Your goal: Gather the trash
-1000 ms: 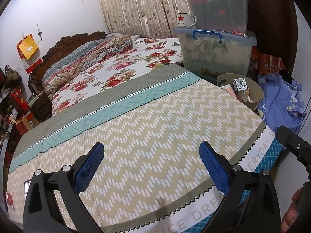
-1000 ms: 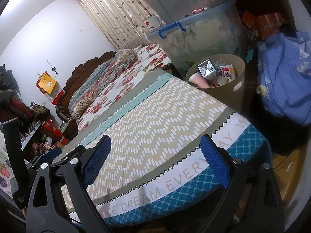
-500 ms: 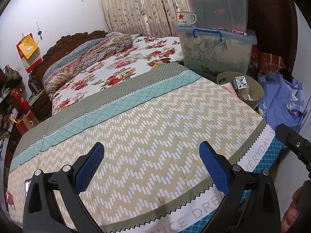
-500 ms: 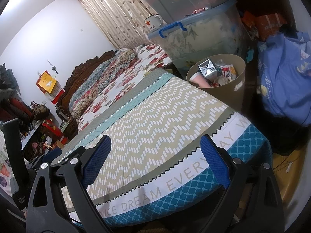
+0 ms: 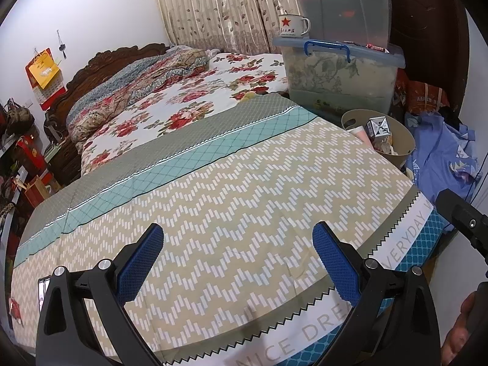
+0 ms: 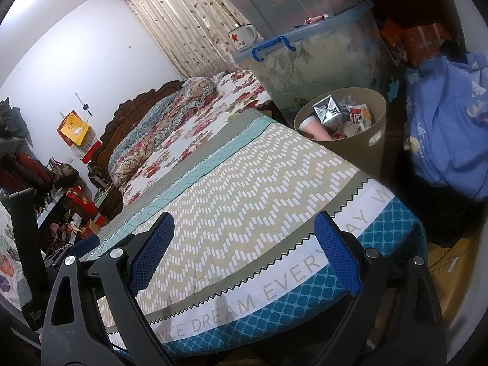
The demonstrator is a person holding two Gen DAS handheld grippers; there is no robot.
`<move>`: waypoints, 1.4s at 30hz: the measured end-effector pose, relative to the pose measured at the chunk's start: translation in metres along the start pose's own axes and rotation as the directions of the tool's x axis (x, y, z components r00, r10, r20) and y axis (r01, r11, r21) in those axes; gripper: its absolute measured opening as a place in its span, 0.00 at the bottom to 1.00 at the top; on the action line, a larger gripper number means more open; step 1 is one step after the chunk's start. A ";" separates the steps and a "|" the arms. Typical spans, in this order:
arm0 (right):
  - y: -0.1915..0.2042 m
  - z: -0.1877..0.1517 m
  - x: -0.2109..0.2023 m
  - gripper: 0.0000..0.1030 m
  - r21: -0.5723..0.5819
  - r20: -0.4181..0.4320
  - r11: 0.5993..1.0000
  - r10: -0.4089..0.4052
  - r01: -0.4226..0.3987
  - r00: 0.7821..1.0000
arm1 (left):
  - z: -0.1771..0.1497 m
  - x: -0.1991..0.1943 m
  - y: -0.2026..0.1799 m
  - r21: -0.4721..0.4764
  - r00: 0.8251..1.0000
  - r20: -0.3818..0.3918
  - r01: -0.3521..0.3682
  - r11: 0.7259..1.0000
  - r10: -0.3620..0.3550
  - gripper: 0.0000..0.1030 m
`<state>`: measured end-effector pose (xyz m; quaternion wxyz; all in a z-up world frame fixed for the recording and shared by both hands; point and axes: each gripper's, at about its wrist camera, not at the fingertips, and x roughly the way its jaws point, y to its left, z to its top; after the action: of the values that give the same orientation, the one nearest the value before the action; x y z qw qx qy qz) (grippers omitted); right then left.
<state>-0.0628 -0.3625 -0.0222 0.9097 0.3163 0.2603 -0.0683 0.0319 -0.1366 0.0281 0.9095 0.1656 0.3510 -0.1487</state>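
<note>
Both sets of tongs are spread wide with nothing between the blue pads. The left tongs (image 5: 238, 259) hang over the zigzag part of the bedspread (image 5: 244, 189), and the right tongs (image 6: 244, 250) sit a bit lower, over the foot edge where the white band reads "NICE DREAM EVERYDAY". In the left view you can catch a bit of the right tool's black body at the far right edge, plus part of a hand (image 5: 460, 332) down in the corner. In the right view the left tool shows up as a black bar on the far left.

Moving out from there: the bed is bare where the tongs are, just the tan chevron cover, then a teal stripe, then a floral sheet and a rumpled floral quilt (image 5: 137, 82) up by the carved wooden headboard (image 6: 134, 113).

The trash is all in the tan bin (image 6: 375, 149) standing on the floor just beside the far corner of the bed. Inside I can make out a black-and-white carton (image 6: 328, 111) on top, a pink cup-looking thing (image 6: 314, 126), and a red-and-white wrapper; the rest is too jumbled to tell.

Behind the bin are two stacked clear storage boxes (image 5: 338, 76), the lower one with a blue handle, and a white enamel mug with a red star (image 5: 291, 26) sits on its lid. A heap of blue cloth (image 6: 448, 128) is to the right of the bin.
</note>
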 end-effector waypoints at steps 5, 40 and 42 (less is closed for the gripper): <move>0.005 0.003 -0.002 0.90 -0.019 0.014 1.000 -0.001 0.001 1.000 | 0.001 -0.001 0.000 -0.008 0.999 0.012 0.030 1.000 -0.030 0.92; 0.010 0.002 -0.008 0.90 -0.027 0.028 1.000 -0.005 0.006 1.000 | -0.005 -0.003 0.009 -0.029 0.997 0.001 0.077 0.997 -0.077 0.92; 0.010 0.001 -0.007 0.90 -0.025 0.026 1.000 -0.005 0.005 1.000 | -0.006 -0.002 0.009 -0.030 0.997 -0.001 0.077 0.997 -0.077 0.92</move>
<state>-0.0651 -0.3556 -0.0128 0.9168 0.3032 0.2501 -0.0714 0.0308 -0.1258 0.0273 0.9050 0.1387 0.3603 -0.1785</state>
